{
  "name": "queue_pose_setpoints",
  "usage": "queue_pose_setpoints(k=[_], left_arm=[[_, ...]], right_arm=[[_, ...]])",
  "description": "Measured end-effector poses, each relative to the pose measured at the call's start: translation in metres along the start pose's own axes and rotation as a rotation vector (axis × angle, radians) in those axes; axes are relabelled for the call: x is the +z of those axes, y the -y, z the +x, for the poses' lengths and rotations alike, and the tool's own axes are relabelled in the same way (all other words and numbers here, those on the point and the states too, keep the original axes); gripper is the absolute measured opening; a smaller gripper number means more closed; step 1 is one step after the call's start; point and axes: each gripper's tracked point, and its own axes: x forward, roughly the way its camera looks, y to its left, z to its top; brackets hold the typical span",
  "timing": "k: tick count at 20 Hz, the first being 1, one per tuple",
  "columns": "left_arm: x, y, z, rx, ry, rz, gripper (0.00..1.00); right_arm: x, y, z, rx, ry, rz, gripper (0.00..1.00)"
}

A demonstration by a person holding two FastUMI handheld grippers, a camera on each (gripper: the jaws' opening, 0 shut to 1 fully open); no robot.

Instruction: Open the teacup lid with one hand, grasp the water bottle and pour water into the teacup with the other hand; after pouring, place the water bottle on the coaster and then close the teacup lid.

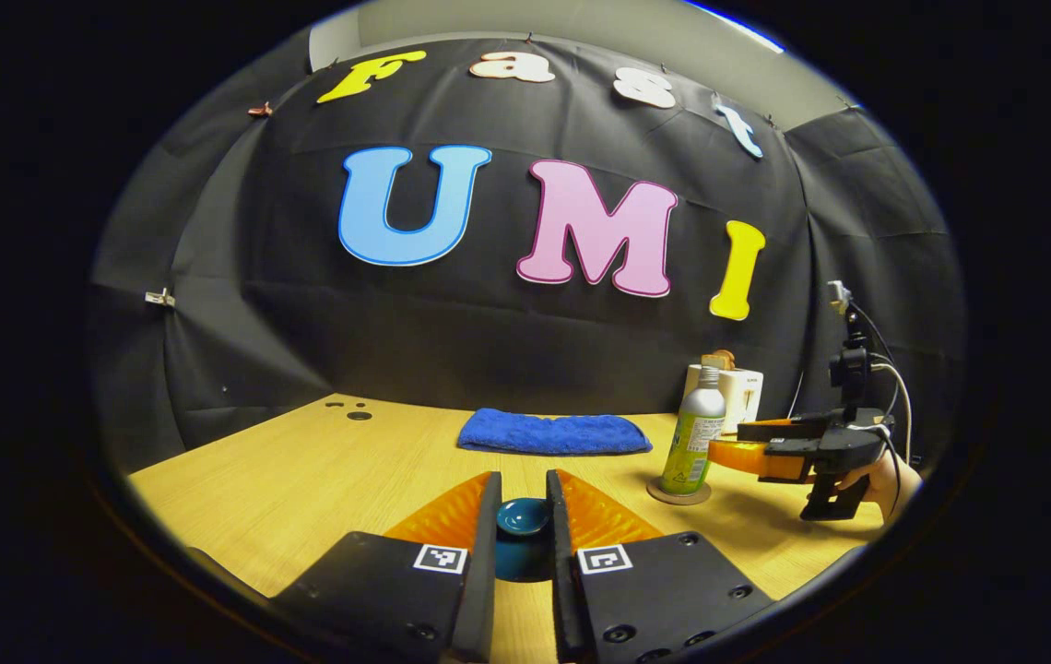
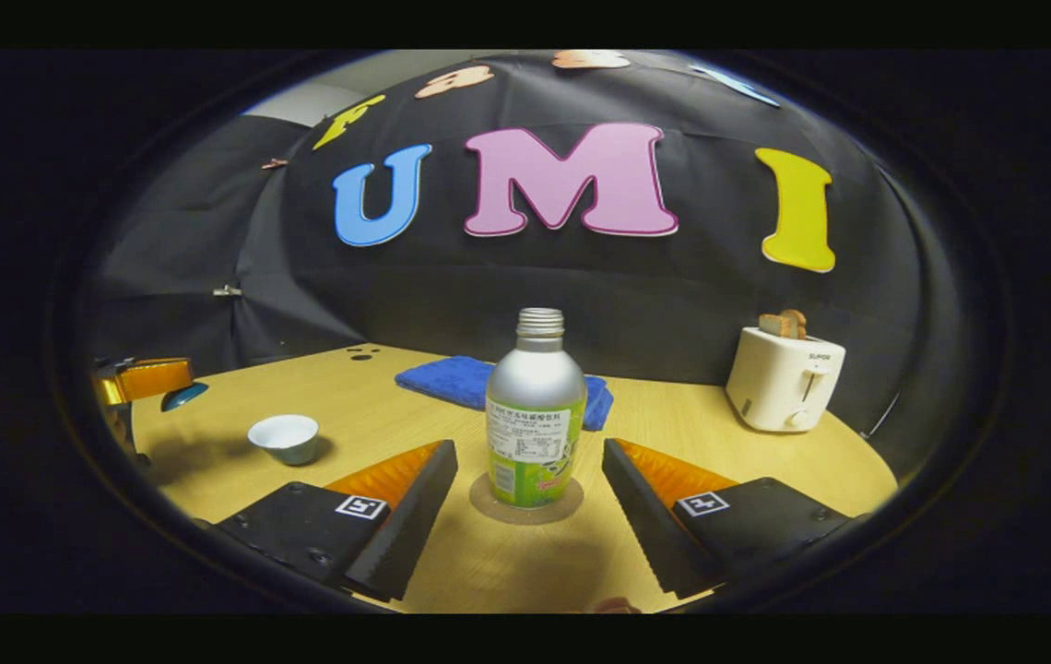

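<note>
Left gripper (image 1: 523,516) pinched the lid (image 1: 523,516); right gripper (image 2: 523,475) stood open around the bottle (image 2: 536,415), probably slick metal, best gripped mid-body.

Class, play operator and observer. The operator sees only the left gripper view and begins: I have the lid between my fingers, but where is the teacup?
Observer: The teacup stands uncovered on the table, left of the water bottle in the right gripper view.
Operator: Is the right gripper gripping it?
Observer: No. The right gripper is open, a finger either side of the bottle, not touching it.
Operator: Is the bottle capped?
Observer: No, its threaded neck is bare.
</note>
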Motion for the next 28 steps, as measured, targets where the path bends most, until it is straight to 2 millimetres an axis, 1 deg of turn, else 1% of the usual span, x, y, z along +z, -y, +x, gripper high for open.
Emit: queue_pose_setpoints(k=[2,4,6,9,12,14,17,20,23,28], left_arm=[[-0.001,0.001,0.007,-0.006,0.003,-0.004,0.29],[-0.004,-0.002,0.015,0.005,0.000,0.009,0.29],[-0.009,-0.002,0.027,0.004,-0.009,0.018,0.29],[-0.018,0.002,0.045,-0.011,-0.037,0.011,0.29],[-0.027,0.003,0.064,-0.016,-0.060,0.019,0.29],[-0.034,0.004,0.074,-0.022,-0.080,0.031,0.30],[-0.049,0.004,0.085,-0.023,-0.129,0.057,0.29],[-0.054,0.009,0.091,-0.036,-0.144,0.068,0.30],[-0.062,0.010,0.096,-0.029,-0.172,0.081,0.30],[-0.068,0.012,0.100,-0.022,-0.196,0.114,0.31]], right_arm=[[0.001,-0.005,-0.016,0.010,0.013,0.006,0.98],[0.003,-0.012,-0.030,0.028,0.029,0.033,0.99],[0.011,-0.017,-0.044,0.040,0.063,0.059,0.99],[0.018,-0.019,-0.061,0.031,0.109,0.072,0.99],[0.016,-0.013,-0.075,-0.011,0.128,0.043,0.98],[0.013,-0.011,-0.079,-0.030,0.135,0.056,0.99],[0.005,-0.008,-0.081,-0.042,0.133,0.103,0.99],[-0.002,-0.008,-0.079,-0.044,0.117,0.105,0.99],[-0.009,-0.014,-0.076,-0.032,0.100,0.106,0.98],[-0.013,-0.021,-0.073,-0.016,0.092,0.104,0.98]])
